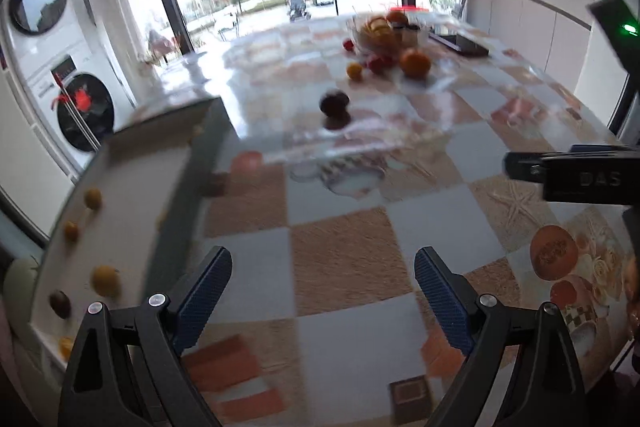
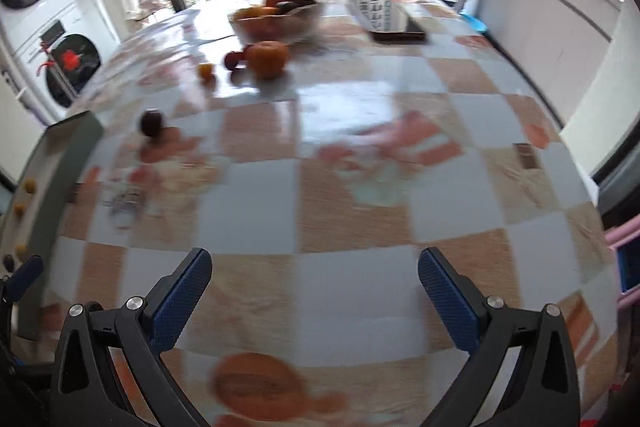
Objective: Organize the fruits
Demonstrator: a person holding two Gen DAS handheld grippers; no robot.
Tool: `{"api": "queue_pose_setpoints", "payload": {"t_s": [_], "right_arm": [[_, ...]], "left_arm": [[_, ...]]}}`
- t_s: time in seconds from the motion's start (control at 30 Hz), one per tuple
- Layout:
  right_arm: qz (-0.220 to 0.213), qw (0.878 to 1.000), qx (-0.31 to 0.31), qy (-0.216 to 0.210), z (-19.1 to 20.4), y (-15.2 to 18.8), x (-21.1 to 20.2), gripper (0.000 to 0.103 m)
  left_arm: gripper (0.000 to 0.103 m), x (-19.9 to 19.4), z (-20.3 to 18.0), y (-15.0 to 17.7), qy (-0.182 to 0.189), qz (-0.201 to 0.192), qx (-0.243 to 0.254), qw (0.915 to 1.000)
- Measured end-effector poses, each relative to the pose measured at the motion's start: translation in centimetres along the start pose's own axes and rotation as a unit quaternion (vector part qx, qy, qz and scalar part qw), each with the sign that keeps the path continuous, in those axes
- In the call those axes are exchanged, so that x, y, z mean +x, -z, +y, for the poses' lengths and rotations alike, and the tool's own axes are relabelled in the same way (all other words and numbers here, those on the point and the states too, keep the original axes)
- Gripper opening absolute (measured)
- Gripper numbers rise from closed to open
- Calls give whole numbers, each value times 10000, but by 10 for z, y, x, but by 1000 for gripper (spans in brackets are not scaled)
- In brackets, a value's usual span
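My left gripper [image 1: 322, 267] is open over the checked tablecloth, nothing between its blue pads. To its left a pale tray [image 1: 132, 211] holds several small fruits, among them a yellow one [image 1: 105, 279] and a dark plum [image 1: 60, 303]. Farther off a dark plum [image 1: 334, 103], a small yellow fruit [image 1: 354, 71] and an orange [image 1: 416, 63] lie loose before a glass bowl [image 1: 360, 35] of fruit. My right gripper [image 2: 316, 267] is also open and empty above the cloth. From it I see the orange [image 2: 268, 59], a red plum [image 2: 232, 59], the dark plum [image 2: 152, 123], the bowl [image 2: 308, 23] and the tray [image 2: 44, 163].
A dark flat device [image 2: 384, 15] lies right of the bowl. Stacked washing machines [image 1: 48, 67] stand beyond the table's left side, white cabinets [image 2: 540, 39] to the right. The table edge curves away on the right [image 2: 592, 195]. A black gripper body [image 1: 580, 179] juts in at right.
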State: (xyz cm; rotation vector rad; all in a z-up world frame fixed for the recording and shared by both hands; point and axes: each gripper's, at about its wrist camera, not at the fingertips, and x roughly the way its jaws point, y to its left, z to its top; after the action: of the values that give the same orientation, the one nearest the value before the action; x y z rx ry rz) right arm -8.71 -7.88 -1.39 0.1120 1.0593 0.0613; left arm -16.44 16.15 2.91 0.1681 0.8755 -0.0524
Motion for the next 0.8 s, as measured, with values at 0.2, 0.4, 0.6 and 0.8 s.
{"api": "queue_pose_setpoints", "payload": {"t_s": [0.2,0.4,0.6,0.8], "right_arm": [[-206,9991,-240,299,-6,12,7,103],[-320,9987,-278,272,-5,15,8,103],[-319,9987,-278,270,-5,15,8,103],[-319,9987,-279,270,-5,15,8,103]], "left_arm": [[99,13,3,11,134,113,-355,9992],[102,20,9,16,326,145,-676,9971],[103,20,9,17,338,136,-692,9969],[103,20,9,17,338,136,-689,9970]]}}
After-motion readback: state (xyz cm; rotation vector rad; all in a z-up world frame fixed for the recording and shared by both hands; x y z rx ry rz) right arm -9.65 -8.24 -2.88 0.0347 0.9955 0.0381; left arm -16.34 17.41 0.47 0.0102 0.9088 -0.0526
